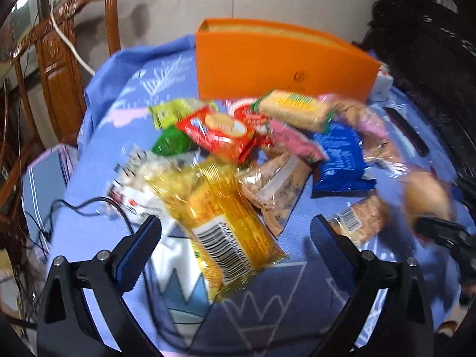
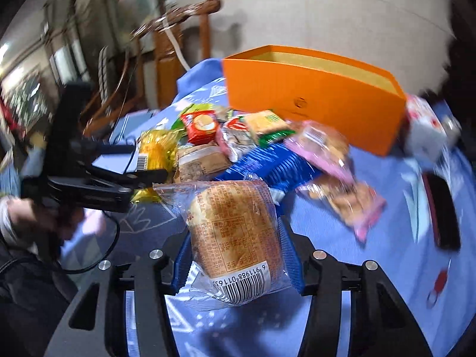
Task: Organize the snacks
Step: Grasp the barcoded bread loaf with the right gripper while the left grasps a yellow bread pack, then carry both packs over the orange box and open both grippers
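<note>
blue patterned cloth (image 1: 104, 238); left hand-held gripper (image 1: 235, 235) gapes over crinkly yellow packet (image 1: 226, 220); right hand-held gripper (image 2: 238, 255) clamps round wrapped bun (image 2: 235, 229).

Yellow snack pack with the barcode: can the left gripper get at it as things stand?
Probably yes. The yellow snack pack lies on top at the near edge of the pile, between the open left gripper fingers, nothing covering it. The right gripper holds the bread pack, well aside.
</note>
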`<state>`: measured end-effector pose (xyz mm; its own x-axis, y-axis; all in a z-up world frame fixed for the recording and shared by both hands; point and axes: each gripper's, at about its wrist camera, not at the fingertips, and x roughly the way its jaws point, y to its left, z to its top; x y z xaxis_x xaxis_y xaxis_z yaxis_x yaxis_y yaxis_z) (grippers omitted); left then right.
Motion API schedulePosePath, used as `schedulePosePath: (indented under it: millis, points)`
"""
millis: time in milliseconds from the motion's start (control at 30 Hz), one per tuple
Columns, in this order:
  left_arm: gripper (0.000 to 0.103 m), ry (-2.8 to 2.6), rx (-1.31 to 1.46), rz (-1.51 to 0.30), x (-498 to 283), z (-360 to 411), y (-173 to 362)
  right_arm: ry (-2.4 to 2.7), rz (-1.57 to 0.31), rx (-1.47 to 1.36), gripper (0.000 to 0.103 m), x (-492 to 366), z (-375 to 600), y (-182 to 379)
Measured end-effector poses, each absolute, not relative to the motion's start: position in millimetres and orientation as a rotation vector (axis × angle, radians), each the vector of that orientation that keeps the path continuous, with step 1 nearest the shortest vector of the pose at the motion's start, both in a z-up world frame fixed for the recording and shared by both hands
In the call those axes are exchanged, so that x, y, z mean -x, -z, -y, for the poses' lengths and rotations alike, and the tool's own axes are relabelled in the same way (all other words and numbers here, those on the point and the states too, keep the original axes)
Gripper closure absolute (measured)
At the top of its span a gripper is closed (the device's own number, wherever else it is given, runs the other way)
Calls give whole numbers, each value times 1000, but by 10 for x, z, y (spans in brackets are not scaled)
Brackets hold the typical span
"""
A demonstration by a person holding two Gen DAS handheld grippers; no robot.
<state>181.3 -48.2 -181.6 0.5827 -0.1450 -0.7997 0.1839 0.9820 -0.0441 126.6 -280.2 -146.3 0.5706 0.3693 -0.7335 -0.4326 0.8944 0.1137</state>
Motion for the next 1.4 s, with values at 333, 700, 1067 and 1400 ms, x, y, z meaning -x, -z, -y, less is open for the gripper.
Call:
schedulePosePath:
  millis: [333, 700, 1067, 1400]
  points:
    - [47, 136, 10, -1001, -1953, 458, 2153, -439, -852, -55, 50, -1199, 2919, 1595]
    - [59, 209, 14, -876, -1653, 298, 1764, -415, -812, -101, 50, -1126, 2980, 1527]
    - [59, 291, 6, -712, -1441, 174, 1004, -400, -730, -128, 50, -1138, 2959, 1233]
    - [59, 387, -13, -583, -2177, 308, 187, -327, -597, -186, 50, -1779, 3188, 572]
